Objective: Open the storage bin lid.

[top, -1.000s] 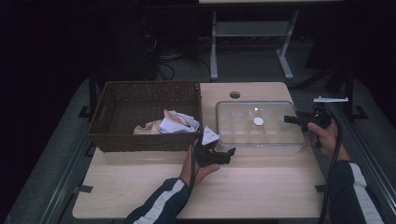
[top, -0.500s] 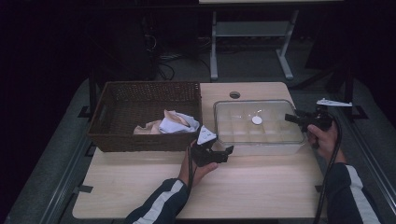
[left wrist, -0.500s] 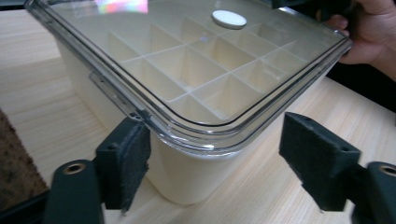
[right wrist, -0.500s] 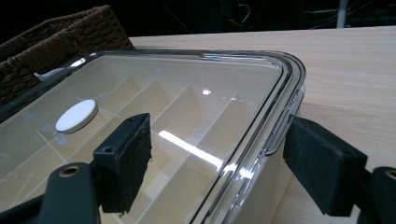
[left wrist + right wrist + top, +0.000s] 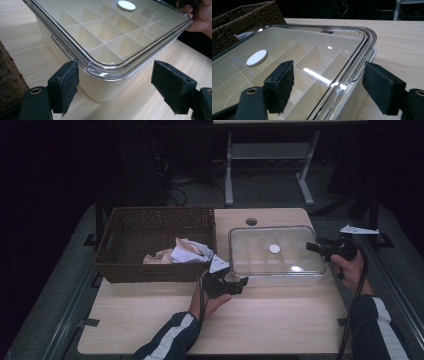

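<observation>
Compartment box (image 5: 276,255) with clear lid (image 5: 110,32), long axis along counter's (image 5: 150,320) far edge, flanked by left claw (image 5: 239,284) and right claw (image 5: 312,247), both gaping empty at opposite lid corners, jaws having just shifted.

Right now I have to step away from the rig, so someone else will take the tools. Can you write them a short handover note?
Left tool: open, jaws either side of the near left corner of the compartment box, not pressing it; they have just been opening.
Right tool: open, jaws straddling the clear lid at the box's right edge, no grip yet; they have just been closing.
Things: the box sits on the table, lid on, compartments look empty. The wicker basket beside it holds crumpled cloth items.
Done: both tools lined up at the box.
Left: probably take hold of the lid and lift it off.
</observation>
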### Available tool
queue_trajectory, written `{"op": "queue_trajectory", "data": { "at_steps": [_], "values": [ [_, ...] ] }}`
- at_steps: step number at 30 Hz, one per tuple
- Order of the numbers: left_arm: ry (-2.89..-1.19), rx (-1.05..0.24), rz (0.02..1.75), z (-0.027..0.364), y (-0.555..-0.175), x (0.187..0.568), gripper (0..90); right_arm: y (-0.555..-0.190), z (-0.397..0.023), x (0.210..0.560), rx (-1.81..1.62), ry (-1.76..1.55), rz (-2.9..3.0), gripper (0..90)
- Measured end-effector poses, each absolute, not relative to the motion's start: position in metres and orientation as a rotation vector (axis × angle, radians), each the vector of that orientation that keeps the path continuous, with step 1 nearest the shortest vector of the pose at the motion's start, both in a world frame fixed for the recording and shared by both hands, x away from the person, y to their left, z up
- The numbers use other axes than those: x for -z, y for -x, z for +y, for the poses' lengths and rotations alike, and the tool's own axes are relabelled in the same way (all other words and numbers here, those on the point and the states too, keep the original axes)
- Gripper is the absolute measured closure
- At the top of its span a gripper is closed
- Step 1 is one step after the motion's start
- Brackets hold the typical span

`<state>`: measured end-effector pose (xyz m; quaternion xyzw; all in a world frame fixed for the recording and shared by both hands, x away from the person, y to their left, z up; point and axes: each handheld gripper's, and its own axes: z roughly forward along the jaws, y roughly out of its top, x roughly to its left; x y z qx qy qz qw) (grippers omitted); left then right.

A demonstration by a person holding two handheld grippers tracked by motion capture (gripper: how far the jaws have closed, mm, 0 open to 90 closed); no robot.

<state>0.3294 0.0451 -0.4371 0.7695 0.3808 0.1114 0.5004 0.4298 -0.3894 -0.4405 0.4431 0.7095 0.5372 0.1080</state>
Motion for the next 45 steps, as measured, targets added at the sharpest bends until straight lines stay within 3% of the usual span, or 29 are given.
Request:
{"op": "queue_trajectory", "data": {
  "at_steps": [24,32,33,35,39,45],
  "values": [
    [-1.849,-0.249,0.87,0.056,-0.319,0.427,26.3,-0.404,-0.385,0.429,-1.643,-1.146,2.088,31.8],
    [-1.857,-0.21,0.86,0.067,-0.312,0.423,42.2,-0.382,-0.388,0.428,-1.698,-1.089,2.106,37.7],
    [-1.854,-0.195,0.857,0.068,-0.311,0.424,49.6,-0.374,-0.384,0.429,-1.704,-1.077,2.094,42.5],
    [-1.864,-0.177,0.828,0.069,-0.307,0.426,54.1,-0.369,-0.383,0.43,-1.723,-1.063,2.099,41.2],
    [-1.848,-0.114,0.786,0.071,-0.301,0.426,60.1,-0.35,-0.387,0.438,-1.719,-1.124,2.122,39.8],
    [-1.855,-0.07,0.768,0.08,-0.303,0.421,64.2,-0.325,-0.396,0.445,-1.721,-1.112,2.154,45.8]
  ]
}}
